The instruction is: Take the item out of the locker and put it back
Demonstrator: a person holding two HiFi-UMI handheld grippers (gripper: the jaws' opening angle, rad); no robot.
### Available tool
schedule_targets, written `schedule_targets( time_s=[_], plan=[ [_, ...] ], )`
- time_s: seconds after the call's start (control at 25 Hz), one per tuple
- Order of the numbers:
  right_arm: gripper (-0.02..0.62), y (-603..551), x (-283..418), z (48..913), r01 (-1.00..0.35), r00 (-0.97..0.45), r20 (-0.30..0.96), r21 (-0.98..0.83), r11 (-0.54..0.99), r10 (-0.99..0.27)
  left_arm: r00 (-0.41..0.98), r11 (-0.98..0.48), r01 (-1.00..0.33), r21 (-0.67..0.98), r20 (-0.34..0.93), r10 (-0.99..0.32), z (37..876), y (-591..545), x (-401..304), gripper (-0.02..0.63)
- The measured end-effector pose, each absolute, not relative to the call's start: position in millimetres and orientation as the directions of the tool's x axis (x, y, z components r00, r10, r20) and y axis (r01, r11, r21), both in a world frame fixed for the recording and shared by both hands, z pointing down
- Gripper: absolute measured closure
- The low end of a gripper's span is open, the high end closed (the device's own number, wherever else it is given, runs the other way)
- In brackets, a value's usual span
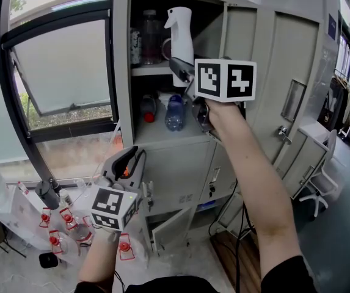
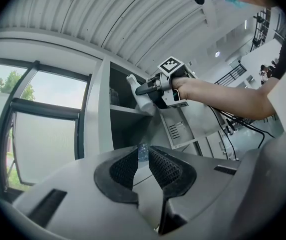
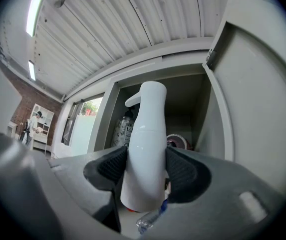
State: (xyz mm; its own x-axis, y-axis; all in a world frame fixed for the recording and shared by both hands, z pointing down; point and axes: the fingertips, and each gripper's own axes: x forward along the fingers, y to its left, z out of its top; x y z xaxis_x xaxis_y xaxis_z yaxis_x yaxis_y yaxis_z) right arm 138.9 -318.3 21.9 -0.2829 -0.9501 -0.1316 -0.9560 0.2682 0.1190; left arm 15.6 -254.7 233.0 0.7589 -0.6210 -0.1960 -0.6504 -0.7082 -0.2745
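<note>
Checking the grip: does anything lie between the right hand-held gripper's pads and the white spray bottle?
Nothing: in the right gripper view, both pads press directly on the white spray bottle.

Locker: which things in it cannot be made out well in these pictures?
- Spray bottle base: head view, hidden by right tongs; standing or lifted, unclear.
- Clear bottle label: right gripper view, cut by spray bottle.
- Round red thing: right gripper view, mostly behind a pad.
- Lower shelf, right end: head view, behind right hand.
</note>
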Motion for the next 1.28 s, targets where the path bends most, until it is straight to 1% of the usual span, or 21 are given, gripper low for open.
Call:
schedule_targets(
  time_s=[0.24, 0.44, 0.84, 0.96, 1.28],
  plan=[
    [0.354, -312, 138, 56, -0.954, -0.296, -0.126, 0.086, 0.287, -0.947, 0.772, -0.728, -0.635, -0.257, -0.166, -0.614, 239, -253, 19, 0.541],
    [0.354, -303, 134, 85, -0.950, -0.312, -0.127, 0.065, 0.306, -0.942, 0.792, -0.748, -0.610, -0.262, -0.169, -0.587, 244, -249, 26, 0.541],
    [0.354, -273, 125, 134, -0.941, -0.337, -0.146, 0.080, 0.328, -0.930, 0.832, -0.785, -0.552, -0.281, -0.131, -0.539, 261, -239, 39, 0.541],
    [0.354, -263, 124, 152, -0.939, -0.344, -0.155, 0.058, 0.339, -0.926, 0.841, -0.794, -0.538, -0.284, -0.120, -0.527, 270, -234, 42, 0.541],
    [0.354, -242, 121, 200, -0.936, -0.353, -0.162, 0.048, 0.350, -0.921, 0.842, -0.802, -0.537, -0.262, -0.109, -0.528, 294, -231, 43, 0.542]
  ],
)
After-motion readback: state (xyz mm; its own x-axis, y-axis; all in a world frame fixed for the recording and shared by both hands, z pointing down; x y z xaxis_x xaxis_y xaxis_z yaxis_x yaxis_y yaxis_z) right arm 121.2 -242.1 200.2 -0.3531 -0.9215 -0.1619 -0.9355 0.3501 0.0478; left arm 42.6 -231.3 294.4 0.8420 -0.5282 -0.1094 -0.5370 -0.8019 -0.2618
